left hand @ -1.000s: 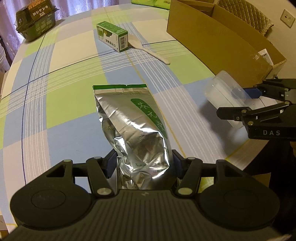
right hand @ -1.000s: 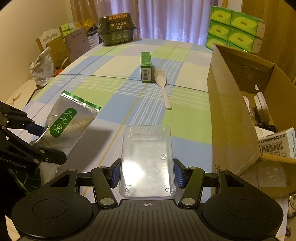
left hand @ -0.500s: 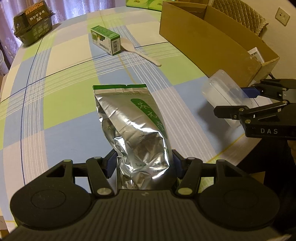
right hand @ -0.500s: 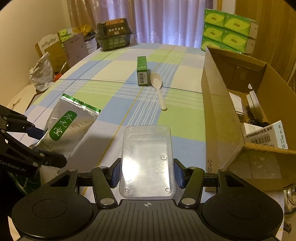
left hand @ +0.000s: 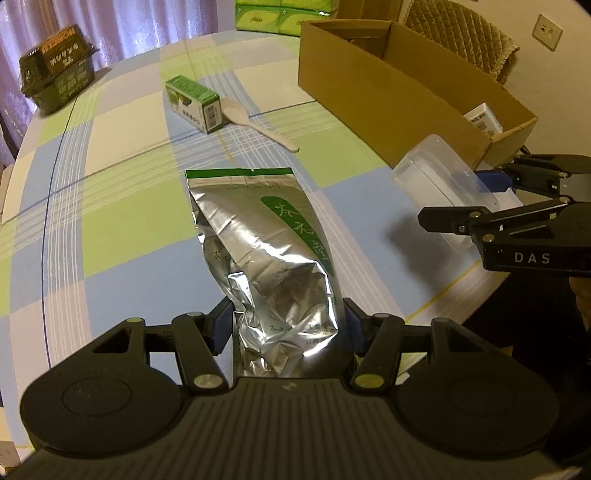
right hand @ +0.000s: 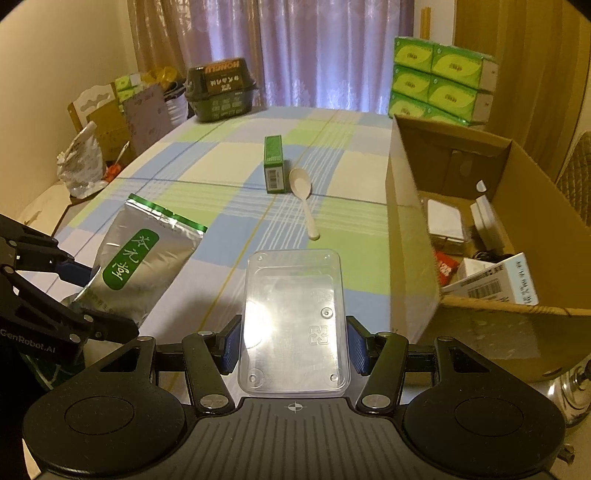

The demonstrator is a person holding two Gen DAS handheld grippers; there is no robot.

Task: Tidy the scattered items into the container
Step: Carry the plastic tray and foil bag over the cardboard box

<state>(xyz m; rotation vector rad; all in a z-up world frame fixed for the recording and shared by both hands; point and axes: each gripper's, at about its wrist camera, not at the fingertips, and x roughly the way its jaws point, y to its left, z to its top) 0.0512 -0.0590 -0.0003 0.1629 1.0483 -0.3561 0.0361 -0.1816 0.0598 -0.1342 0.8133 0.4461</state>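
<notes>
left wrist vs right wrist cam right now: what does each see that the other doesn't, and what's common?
Left wrist only: a quilted chair back behind the cardboard box, and a wall socket.

Right wrist only: the box's contents, including a barcoded carton, plus a crumpled white bag beside the table.

Both: the left gripper shut on the foil pouch, the right gripper shut on the clear plastic tray, the small green box next to the pale spoon on the checked tablecloth, the dark lidded tub and green tissue packs.
</notes>
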